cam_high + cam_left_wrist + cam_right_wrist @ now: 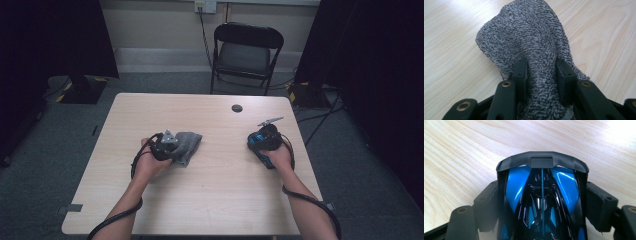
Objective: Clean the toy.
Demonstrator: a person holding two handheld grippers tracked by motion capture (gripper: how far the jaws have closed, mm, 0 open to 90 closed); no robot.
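A grey terry cloth (190, 142) (529, 37) lies bunched on the wooden table (210, 195), left of centre. My left gripper (174, 148) (541, 67) lies low at the cloth's near-left side. Its two pads pinch a raised fold of the cloth between them. At the right of the table my right gripper (264, 141) (541, 195) is shut on a glossy blue and black toy car (258, 144) (565, 182). The pads press on the car's two flanks, and its black spoiler-like end points away from me.
A small dark round cap (237, 108) sits in the table top near the far edge. Behind the table stands a black folding chair (247, 50). Dark curtains and stand bases (82, 90) flank the table on the floor, with cables at the right.
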